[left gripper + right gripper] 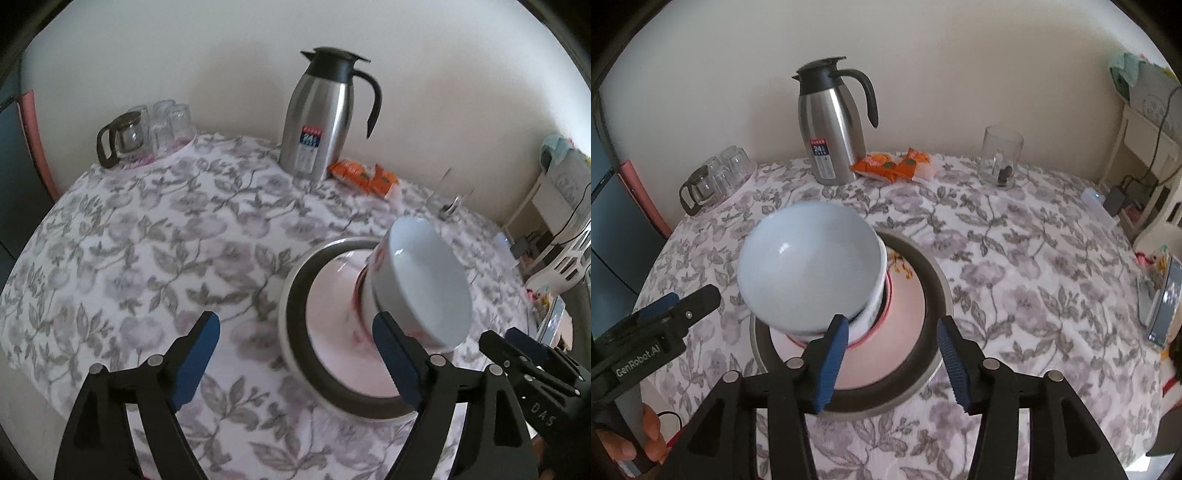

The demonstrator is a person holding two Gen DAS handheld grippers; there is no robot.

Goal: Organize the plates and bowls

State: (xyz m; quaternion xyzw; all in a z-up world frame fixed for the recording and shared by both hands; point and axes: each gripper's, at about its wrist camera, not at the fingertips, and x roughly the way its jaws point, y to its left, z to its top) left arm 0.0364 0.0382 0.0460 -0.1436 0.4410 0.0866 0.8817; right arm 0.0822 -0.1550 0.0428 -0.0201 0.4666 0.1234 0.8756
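A: Looking at left tongs (295, 354): gaping wide, gripping nothing, hovering over floral tabletop (147, 258). White bowl (424, 284) sitting just ahead of the right finger (391, 354), tilted, stacked in pink plate (332, 314) inside dark-rimmed metal pan (295, 306).

B: Seeing right tongs (890, 358) spread wide too, empty. Bowl (809, 269) sitting just beyond the left finger (833, 354); contact unclear. Left unit (665, 314) crowding in beside the bowl.

A: Noting clutter at the back: steel thermos jug (317, 122), orange snack packets (365, 177), upturned glasses (170, 125), glass coffee pot (122, 136).

B: Also spotting glass mug (1001, 155) standing right of packets (894, 164), phone (1163, 310) lying near the tabletop edge. All well apart from the pan (934, 280).
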